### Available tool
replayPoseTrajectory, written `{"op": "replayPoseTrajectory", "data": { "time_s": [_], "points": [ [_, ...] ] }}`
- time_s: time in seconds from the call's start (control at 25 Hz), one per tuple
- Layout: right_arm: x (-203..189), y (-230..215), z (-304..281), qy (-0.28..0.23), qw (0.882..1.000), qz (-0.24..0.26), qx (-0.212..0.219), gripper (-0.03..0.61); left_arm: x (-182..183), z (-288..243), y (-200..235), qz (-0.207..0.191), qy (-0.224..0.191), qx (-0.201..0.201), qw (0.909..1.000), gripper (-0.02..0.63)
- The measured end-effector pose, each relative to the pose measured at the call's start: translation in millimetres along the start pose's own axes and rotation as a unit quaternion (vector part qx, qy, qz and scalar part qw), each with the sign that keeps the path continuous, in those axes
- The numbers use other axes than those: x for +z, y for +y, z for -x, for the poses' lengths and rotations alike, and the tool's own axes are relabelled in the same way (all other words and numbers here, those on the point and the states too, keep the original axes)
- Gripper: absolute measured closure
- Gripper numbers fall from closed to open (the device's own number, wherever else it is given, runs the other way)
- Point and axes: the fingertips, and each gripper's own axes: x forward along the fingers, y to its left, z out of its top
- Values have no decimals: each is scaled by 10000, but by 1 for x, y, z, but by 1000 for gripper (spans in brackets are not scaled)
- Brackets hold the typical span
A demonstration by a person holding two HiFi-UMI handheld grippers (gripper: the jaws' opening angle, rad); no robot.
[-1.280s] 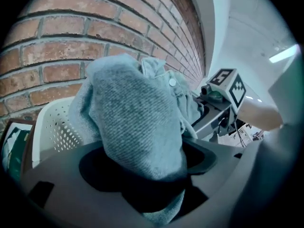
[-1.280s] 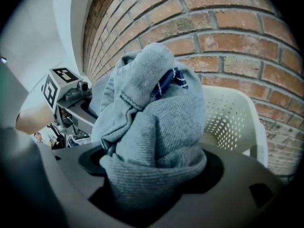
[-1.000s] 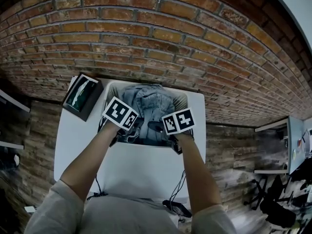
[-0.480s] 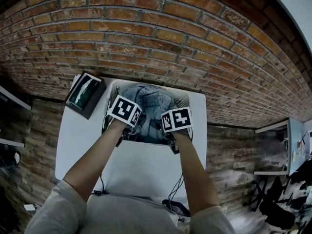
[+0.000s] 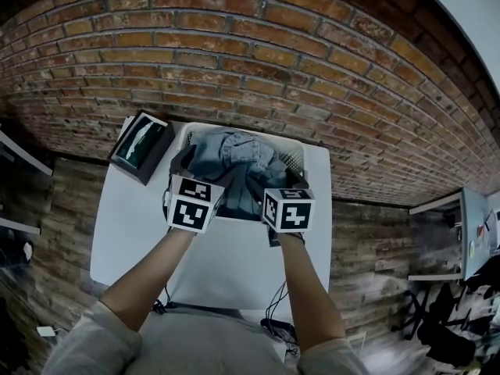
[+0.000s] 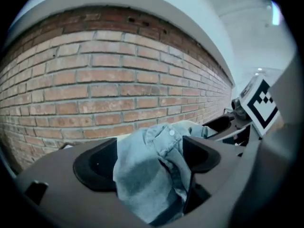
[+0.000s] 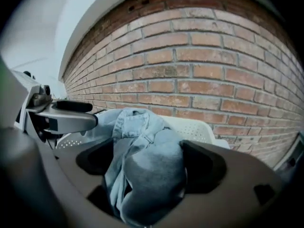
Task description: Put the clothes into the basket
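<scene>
A white perforated basket [image 5: 306, 158] stands at the far edge of the white table, and a pale blue denim garment [image 5: 234, 155] is heaped in it. Both grippers reach to the basket's near side, tilted up toward the brick wall. My left gripper [image 5: 201, 180] has its jaws spread wide, and a bunch of denim [image 6: 147, 175] lies loosely between them. My right gripper [image 5: 269, 184] is just as wide, with a fold of denim [image 7: 152, 175] filling its gap. The basket wall [image 7: 197, 127] shows behind that fold.
A dark box [image 5: 141, 148] with a green and white front sits on the table [image 5: 133, 233] left of the basket. The brick wall rises directly behind the basket. Cables [image 5: 275, 319] hang at the table's near edge.
Both grippers have pulled back from over the basket toward me and tipped upward. Their marker cubes now show other faces. The denim pile has shifted in the basket.
</scene>
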Motion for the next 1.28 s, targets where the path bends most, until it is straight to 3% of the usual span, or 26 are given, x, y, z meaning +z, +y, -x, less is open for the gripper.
{"op": "replayPoseTrajectory", "data": {
  "time_s": [0.12,0.2,0.32,0.48,0.56,0.64,0.8,1.0,1.28],
  "points": [
    [11,9,13,-582,9973,423,-133,126,10,8,-14,-358,-425,-213,9982,185],
    [18,11,22,-911,9939,581,-233,145,14,13,-20,-391,-629,-295,9968,216],
    [28,13,36,-1304,9885,669,-373,234,21,26,-23,-322,-998,-265,9941,360],
    [43,22,64,-1934,9776,658,-497,438,31,45,-27,-251,-1350,-249,9902,444],
    [49,31,77,-2195,9724,634,-478,527,35,57,-30,-206,-1540,-283,9875,545],
    [54,41,89,-2353,9689,622,-446,569,40,70,-36,-250,-1721,-364,9841,582],
    [60,65,115,-2606,9620,732,-373,571,53,98,-51,-366,-1965,-476,9787,606],
    [59,93,153,-2722,9597,657,-217,572,61,141,-63,-296,-1957,-531,9788,606],
    [63,119,209,-2801,9574,673,-176,572,66,195,-85,-527,-1827,-603,9799,606]
  ]
}}
